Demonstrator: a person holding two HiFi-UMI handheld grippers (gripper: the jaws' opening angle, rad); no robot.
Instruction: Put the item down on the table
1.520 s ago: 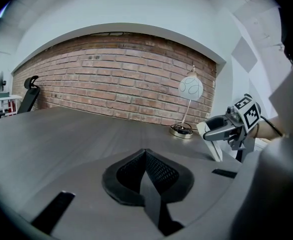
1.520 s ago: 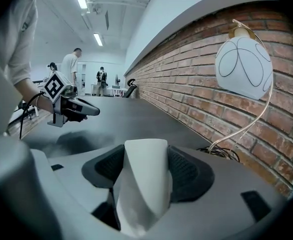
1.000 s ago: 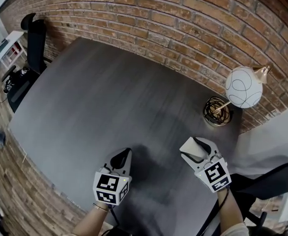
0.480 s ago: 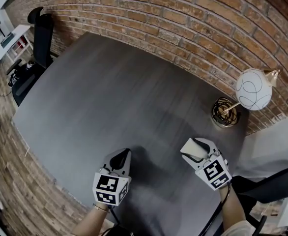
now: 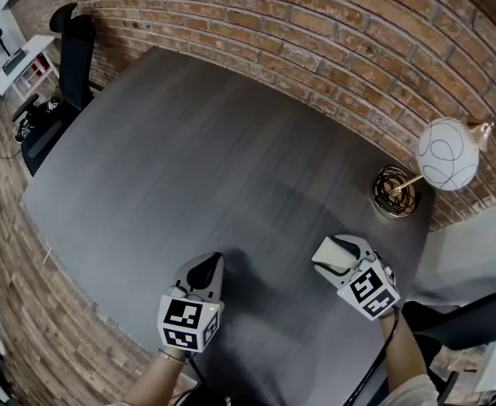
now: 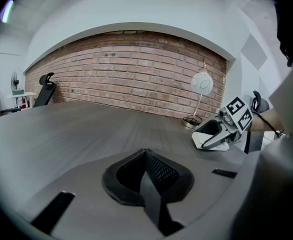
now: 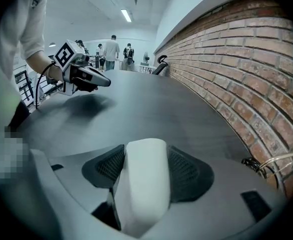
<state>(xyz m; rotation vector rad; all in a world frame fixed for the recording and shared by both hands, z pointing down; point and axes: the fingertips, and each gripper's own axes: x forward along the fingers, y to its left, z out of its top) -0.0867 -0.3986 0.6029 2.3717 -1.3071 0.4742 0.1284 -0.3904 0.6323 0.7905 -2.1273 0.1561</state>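
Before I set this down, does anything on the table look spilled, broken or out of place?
Nothing stands out: the table shows no spill or damage, and the lamp stands at its corner by the wall.

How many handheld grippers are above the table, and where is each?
2. The left gripper, jaws shut and empty, is near the front edge of the table; the right gripper, jaws shut on a white block, is nearer the lamp.

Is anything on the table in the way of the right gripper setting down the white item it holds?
Nothing visible does. The right gripper is shut on the white item over bare table. The lamp stands apart near the brick wall, and the left gripper, shut and empty, is off to its left.
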